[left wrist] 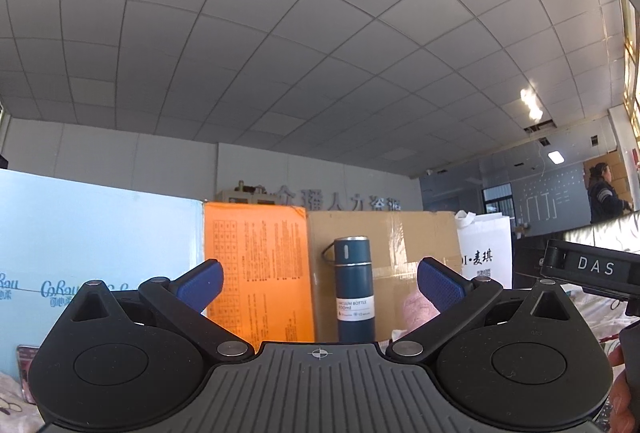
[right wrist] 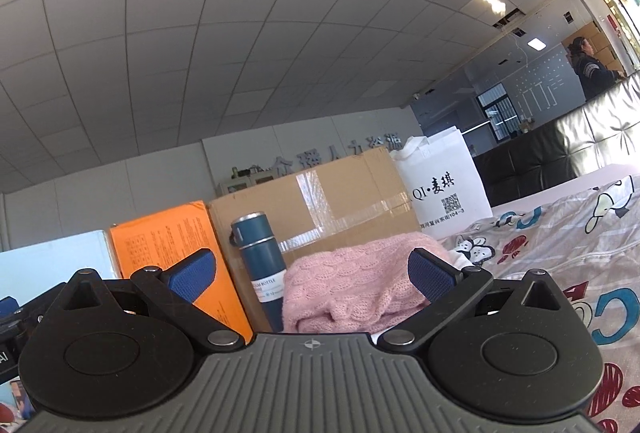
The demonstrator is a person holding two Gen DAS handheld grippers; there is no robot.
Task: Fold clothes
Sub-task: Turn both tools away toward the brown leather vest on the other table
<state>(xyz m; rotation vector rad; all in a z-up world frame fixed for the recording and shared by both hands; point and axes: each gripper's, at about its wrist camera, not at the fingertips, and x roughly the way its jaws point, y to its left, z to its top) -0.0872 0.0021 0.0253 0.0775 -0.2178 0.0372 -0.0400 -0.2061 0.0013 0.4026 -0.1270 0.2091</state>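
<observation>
Both tools, left tool (left wrist: 318, 283) and right tool (right wrist: 312, 271), spread apart and empty; pink knit sweater (right wrist: 352, 285) bunched on the printed sheet (right wrist: 560, 233) beside the blue bottle (right wrist: 260, 265), judged soft, light, stretchy, best pinched at hem or shoulder edge.

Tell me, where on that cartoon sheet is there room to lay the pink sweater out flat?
The cartoon bedsheet lies bare to the right of the pink knitted sweater, stretching toward the black sofa. The back is crowded: blue vacuum bottle, orange box, cardboard box and white tote bag line it. Both grippers, left and right, are open.
</observation>
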